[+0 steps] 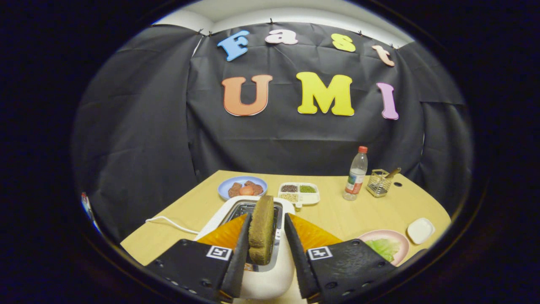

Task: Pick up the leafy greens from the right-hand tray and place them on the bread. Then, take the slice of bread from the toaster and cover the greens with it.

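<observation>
Above one toaster (257,253), hand-held gripper (265,236) flanks one bread slice (261,228)

Your gripper (265,249) has two black, textured fingers (333,266) with orange upper backs; each carries a white square marker and small round screws along its edge.

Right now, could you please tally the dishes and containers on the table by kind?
Plates: 2, blue plate and pink plate
Divided tray: 1
Small white dish: 1
Bottle: 1
Wire basket: 1
Total: 6
</observation>
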### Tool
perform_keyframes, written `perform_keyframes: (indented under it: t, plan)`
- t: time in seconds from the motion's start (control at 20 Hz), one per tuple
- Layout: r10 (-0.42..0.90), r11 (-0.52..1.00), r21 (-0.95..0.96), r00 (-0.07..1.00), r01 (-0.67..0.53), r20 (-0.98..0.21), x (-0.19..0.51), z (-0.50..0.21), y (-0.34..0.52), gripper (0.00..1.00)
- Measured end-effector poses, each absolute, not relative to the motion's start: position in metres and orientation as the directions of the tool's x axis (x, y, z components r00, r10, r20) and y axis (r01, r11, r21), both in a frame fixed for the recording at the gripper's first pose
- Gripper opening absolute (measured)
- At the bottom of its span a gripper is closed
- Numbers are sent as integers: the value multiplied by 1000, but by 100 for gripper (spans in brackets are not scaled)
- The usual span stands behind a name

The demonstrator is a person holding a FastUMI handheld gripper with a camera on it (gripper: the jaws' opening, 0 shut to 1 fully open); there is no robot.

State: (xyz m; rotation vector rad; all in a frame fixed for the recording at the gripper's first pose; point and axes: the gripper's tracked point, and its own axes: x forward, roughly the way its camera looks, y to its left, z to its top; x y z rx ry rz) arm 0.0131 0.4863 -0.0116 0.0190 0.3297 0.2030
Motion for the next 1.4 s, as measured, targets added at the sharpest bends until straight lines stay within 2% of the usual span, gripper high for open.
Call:
perform_keyframes:
  t: [0.1, 0.2, 0.25, 0.3, 0.6, 0.95, 1.25, 1.4]
  plan:
    - [201, 980, 65, 921, -191, -334, 15, -12, 484, 27]
    - [214, 977, 86, 913, -196, -347, 13, -12, 486, 17]
    - [222, 975, 97, 910, -200, -349, 12, -9, 485, 17]
    - [233, 972, 104, 906, -210, -352, 13, -8, 487, 10]
    - [282, 949, 222, 919, -225, -274, 7, 47, 470, 10]
    - [259, 935, 287, 954, -208, -153, -6, 104, 419, 10]
    - [151, 963, 243, 982, -120, -112, -17, 105, 337, 10]
    - [102, 974, 214, 987, -74, -123, -17, 84, 304, 10]
